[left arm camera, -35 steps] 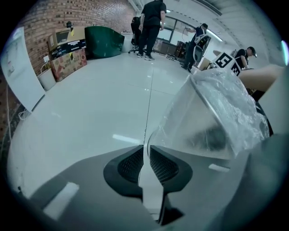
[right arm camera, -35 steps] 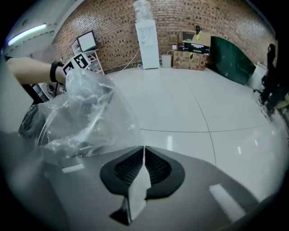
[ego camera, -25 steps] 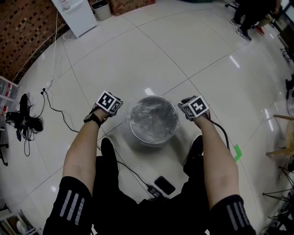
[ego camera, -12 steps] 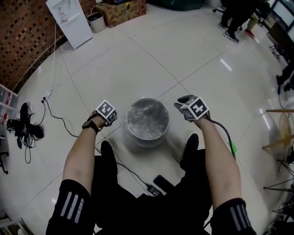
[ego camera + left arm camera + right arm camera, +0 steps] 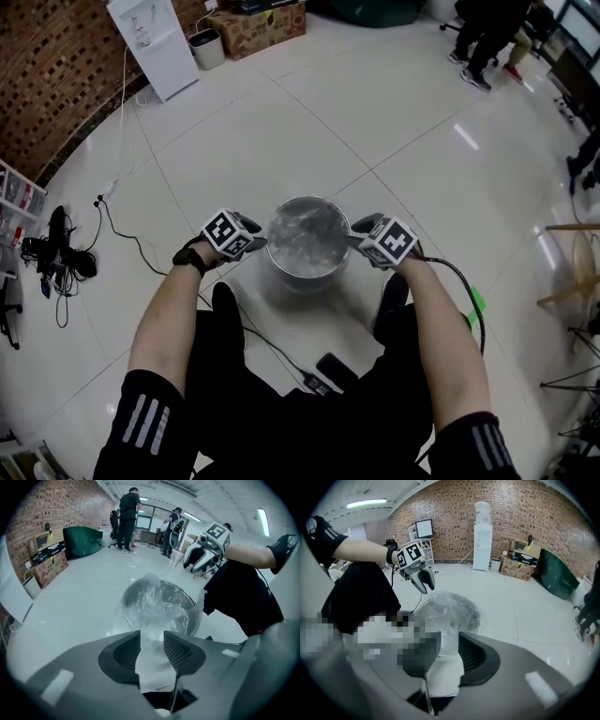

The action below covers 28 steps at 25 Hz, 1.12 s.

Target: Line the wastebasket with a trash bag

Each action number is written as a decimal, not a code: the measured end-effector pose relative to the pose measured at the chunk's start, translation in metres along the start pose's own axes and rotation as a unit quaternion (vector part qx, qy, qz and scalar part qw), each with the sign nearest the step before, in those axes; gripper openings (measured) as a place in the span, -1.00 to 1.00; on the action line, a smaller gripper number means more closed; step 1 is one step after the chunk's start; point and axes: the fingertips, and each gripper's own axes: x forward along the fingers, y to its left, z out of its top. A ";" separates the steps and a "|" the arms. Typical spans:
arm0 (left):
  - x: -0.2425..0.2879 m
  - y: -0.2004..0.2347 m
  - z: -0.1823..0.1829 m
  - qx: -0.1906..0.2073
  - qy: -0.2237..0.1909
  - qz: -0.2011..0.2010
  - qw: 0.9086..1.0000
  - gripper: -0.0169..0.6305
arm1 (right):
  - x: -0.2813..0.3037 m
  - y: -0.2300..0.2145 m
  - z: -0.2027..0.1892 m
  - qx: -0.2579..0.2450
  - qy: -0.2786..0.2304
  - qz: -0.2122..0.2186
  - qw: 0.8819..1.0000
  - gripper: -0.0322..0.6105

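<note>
A round metal wastebasket (image 5: 305, 242) stands on the white floor between my feet, with a clear trash bag (image 5: 302, 234) crumpled inside it. My left gripper (image 5: 255, 246) hovers at the rim's left side. Its jaws are opening, and a strip of the bag's film (image 5: 151, 641) runs up from the wastebasket (image 5: 159, 606) loosely between the pads. At the rim's right side is my right gripper (image 5: 359, 240); its jaws are easing open too, with a bunched fold of bag film (image 5: 446, 656) still filling the gap between them.
A black phone (image 5: 336, 371) and a cable lie on the floor near my legs. A green tape mark (image 5: 484, 305) is at the right. A water dispenser (image 5: 153, 45), a small bin (image 5: 207, 47) and boxes stand by the brick wall. People stand far off.
Both grippers rose and closed in toward the wastebasket's rim, drawing the bag's film upward. The left jaws have spread wider.
</note>
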 end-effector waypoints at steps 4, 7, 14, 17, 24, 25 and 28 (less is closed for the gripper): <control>0.017 -0.003 -0.011 -0.011 0.016 -0.024 1.000 -0.40 | 0.018 0.006 -0.050 0.076 0.049 0.038 0.995 -0.38; 0.026 -0.009 -0.019 0.000 0.034 -0.043 0.999 -0.29 | 0.025 0.017 -0.084 0.083 0.099 0.066 0.989 -0.33; 0.031 -0.012 -0.022 -0.010 0.034 -0.065 0.997 -0.21 | 0.065 0.045 -0.088 0.085 0.086 0.104 0.987 -0.33; 0.031 -0.014 -0.028 -0.016 0.034 -0.075 0.996 -0.21 | 0.081 0.046 -0.093 0.106 0.081 0.096 0.986 -0.32; 0.046 -0.009 -0.049 0.008 0.072 -0.069 0.995 -0.16 | 0.107 0.037 -0.106 0.120 0.076 0.067 0.988 -0.28; 0.049 -0.006 -0.049 0.013 0.075 -0.064 0.995 -0.14 | 0.110 0.036 -0.106 0.114 0.076 0.064 0.988 -0.28; 0.058 -0.002 -0.047 0.031 0.087 -0.053 0.994 -0.11 | 0.115 0.033 -0.107 0.099 0.082 0.060 0.990 -0.28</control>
